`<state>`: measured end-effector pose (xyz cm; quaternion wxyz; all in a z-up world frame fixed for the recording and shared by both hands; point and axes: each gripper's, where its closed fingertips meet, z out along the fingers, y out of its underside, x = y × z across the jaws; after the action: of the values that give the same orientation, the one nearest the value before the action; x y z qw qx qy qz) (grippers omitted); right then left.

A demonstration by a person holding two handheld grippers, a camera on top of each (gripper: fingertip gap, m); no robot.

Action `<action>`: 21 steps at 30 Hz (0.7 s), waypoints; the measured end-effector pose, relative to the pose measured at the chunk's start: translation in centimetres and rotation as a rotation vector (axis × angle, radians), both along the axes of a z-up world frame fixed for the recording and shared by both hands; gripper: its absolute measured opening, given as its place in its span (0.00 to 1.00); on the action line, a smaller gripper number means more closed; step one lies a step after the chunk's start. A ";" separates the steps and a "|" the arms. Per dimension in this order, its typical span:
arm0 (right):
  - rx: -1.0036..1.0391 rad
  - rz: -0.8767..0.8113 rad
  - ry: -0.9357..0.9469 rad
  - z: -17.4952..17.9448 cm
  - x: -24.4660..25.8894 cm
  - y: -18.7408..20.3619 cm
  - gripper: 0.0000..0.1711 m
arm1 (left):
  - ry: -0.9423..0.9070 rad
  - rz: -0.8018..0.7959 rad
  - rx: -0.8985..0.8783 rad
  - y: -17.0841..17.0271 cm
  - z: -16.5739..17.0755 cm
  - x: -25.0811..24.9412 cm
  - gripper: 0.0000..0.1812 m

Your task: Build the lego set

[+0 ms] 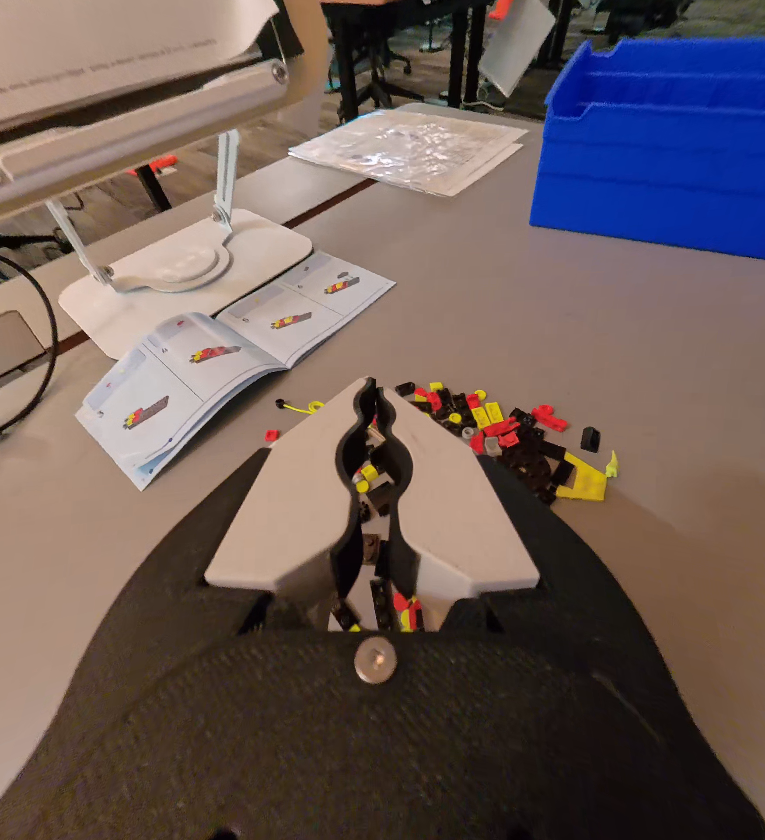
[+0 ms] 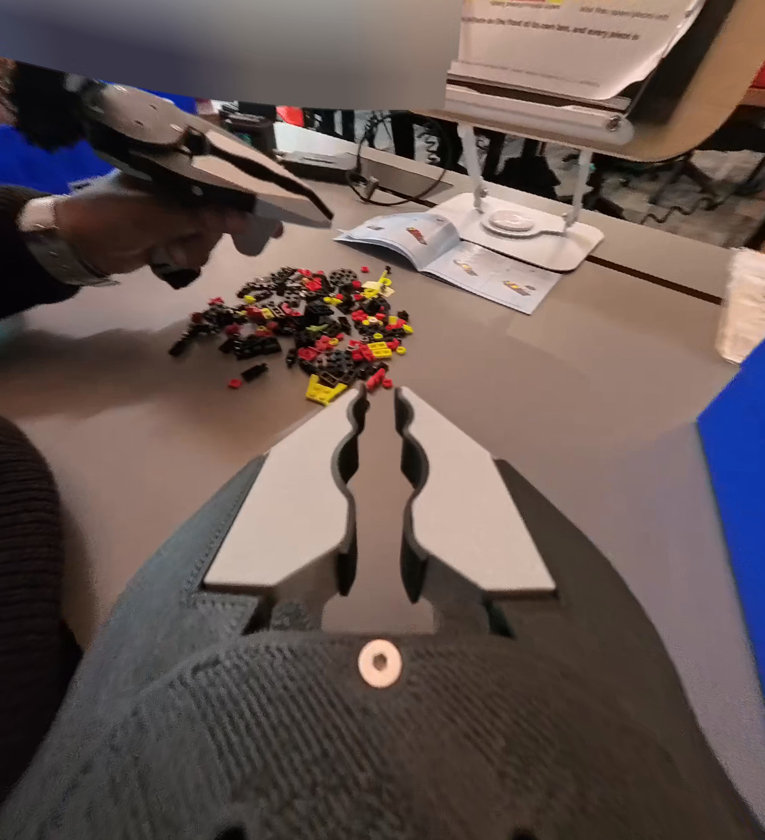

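- The left gripper (image 1: 377,392) is hovering above the pile of lego pieces (image 1: 485,432), its fingertips nearly touching, with only a thin slit between them, and gripping nothing; loose bricks are showing through the gap below.
- In the right wrist view, the same left gripper (image 2: 326,218) is hanging clear above the pile (image 2: 317,327), gripped by a person's hand (image 2: 144,236).
- The right gripper (image 2: 380,395) is sitting low over the grey surface (image 2: 553,409), jaws a narrow way apart and empty, with the pile just ahead of its tips and slightly to the left.
- A yellow wedge plate (image 2: 323,392) is lying at the pile's near edge, just left of the right gripper's tips.
- Ahead and left of the left gripper, an open instruction booklet (image 1: 235,359) is lying flat, its far page touching the base of a white stand (image 1: 180,282).
- The stand is carrying a tilted board with a printed sheet (image 1: 98,41) above.
- Farther ahead of the left gripper, clear plastic bags (image 1: 412,150) are resting on paper.
- Ahead and right of it, well apart, a blue bin (image 1: 671,150) is standing on the surface.
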<state>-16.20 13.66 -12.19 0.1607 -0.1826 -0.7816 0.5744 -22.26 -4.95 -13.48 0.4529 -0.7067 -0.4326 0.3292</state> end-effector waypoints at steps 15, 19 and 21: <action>-0.080 0.111 -0.139 -0.2 0.3 -0.4 0.00 | -0.272 -0.044 -0.153 -3.6 -5.0 7.7 0.06; -0.077 0.094 -0.164 -0.7 -0.2 -0.7 0.08 | -0.316 -0.129 -0.179 -2.0 -6.3 8.0 0.09; -0.071 0.109 -0.172 -0.9 0.0 -0.8 0.03 | -0.338 -0.177 -0.180 -1.1 -6.9 8.4 0.10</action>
<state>-16.20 12.90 -13.09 0.0552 -0.1938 -0.7804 0.5919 -13.88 -6.03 -20.37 0.3362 -0.8247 -0.4074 0.2022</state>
